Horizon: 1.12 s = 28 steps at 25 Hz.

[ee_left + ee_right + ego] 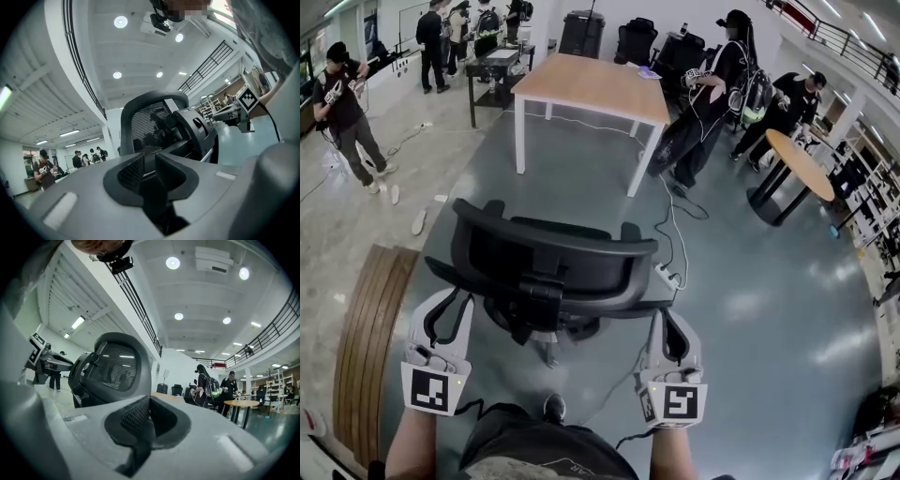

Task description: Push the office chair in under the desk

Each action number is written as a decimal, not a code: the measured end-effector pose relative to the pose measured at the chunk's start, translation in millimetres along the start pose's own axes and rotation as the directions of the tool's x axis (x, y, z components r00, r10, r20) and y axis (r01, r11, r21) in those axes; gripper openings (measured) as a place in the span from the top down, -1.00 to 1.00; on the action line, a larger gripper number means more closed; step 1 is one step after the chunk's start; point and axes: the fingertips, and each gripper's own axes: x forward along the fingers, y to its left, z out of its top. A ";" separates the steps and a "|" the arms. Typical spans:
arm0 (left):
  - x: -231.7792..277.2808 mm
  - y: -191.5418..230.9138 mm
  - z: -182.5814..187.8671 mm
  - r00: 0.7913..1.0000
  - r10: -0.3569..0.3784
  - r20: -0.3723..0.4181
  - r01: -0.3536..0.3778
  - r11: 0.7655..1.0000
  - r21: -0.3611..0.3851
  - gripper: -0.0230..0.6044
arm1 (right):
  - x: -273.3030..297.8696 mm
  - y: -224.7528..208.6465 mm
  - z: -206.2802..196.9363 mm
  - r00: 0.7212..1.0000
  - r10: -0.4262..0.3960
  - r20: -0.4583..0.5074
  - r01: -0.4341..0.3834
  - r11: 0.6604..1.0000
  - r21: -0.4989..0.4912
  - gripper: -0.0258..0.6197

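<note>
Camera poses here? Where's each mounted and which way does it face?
Head view: on the person's head, steeply down on office chair, desk beyond; forearms, left gripper, right gripper show.
Left gripper view: on left gripper, forward at office chair; own jaws, right gripper show.
Right gripper view: on right gripper, forward at office chair, desk; own jaws, left gripper show.
Shared: all see the office chair.

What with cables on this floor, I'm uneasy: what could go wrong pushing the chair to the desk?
The corded power strip lies right beside the office chair, toward the desk; the casters could snag on it. A person stands close beside the desk and might be bumped.
</note>
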 end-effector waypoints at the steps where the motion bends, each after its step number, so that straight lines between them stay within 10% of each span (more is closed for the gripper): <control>1: 0.9 0.5 -1.0 1.000 0.007 -0.001 -0.007 1.000 0.007 0.64 | 1.1 -1.2 -1.0 1.000 0.007 0.000 -0.007 1.000 -0.011 0.95; 10: 5.4 10.0 -14.0 0.996 -0.050 -0.070 0.063 0.979 0.193 0.25 | 4.4 9.6 5.4 0.999 0.010 -0.032 -0.014 0.991 -0.131 0.94; 13: 8.3 11.6 -22.3 0.995 -0.061 -0.081 0.075 0.980 0.186 0.11 | 5.8 22.9 0.1 0.996 0.037 -0.075 -0.051 0.980 -0.195 0.64; 28: 28.1 13.7 -52.4 0.977 -0.033 -0.211 0.103 0.939 0.329 -0.34 | 16.8 50.0 -42.7 0.939 -0.053 -0.339 -0.148 0.829 -0.539 0.00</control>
